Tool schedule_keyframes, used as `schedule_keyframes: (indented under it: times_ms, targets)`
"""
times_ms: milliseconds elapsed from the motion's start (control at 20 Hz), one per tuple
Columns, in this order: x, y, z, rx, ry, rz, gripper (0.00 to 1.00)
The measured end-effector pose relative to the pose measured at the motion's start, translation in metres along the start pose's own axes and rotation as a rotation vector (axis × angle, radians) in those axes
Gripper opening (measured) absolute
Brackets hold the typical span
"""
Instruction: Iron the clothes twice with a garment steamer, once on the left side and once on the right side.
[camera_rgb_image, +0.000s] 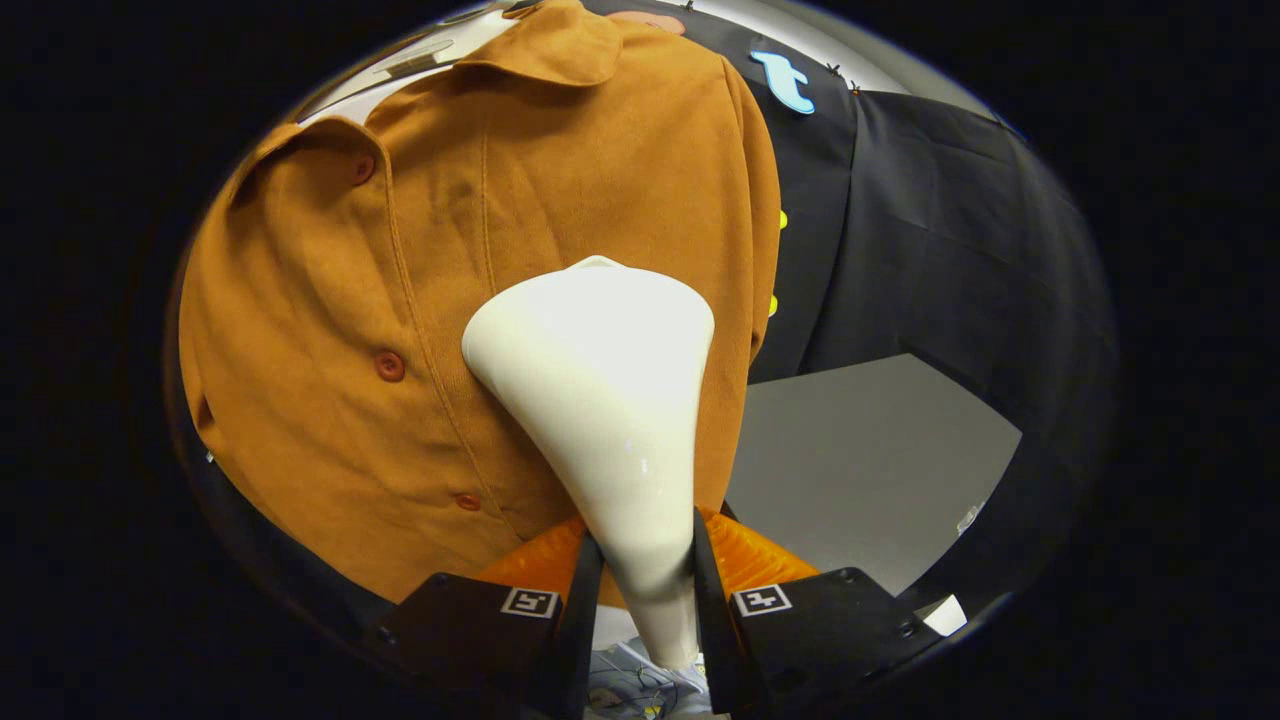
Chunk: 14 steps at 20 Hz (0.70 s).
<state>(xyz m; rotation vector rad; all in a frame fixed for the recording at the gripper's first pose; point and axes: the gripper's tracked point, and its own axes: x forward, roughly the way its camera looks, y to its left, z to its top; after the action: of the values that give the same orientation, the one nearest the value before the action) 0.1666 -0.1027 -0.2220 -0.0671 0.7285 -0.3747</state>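
Note:
A brown-orange button-up shirt (330, 300) hangs upright in front of me, its collar at the top and its button placket running down its middle. My gripper (645, 570) is shut on the narrow neck of a white garment steamer (600, 390). The steamer widens into a cone whose broad head rests against the shirt's cloth just right of the placket, about level with the middle button (389, 366). Whether the head presses the cloth or only grazes it cannot be told.
Black cloth (940, 250) hangs as the booth wall to the right of the shirt. A grey table surface (860, 470) lies below it, beyond my right finger. A tangle of cables (630, 690) lies beneath the steamer's neck.

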Motion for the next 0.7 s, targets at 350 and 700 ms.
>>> schedule_keyframes:
  times_ms: [350, 700]
  targets:
    - [0.03, -0.007, -0.047, -0.002, 0.136, -0.012, 0.49]
    - [0.038, -0.017, -0.089, 0.007, 0.241, -0.008, 0.49]
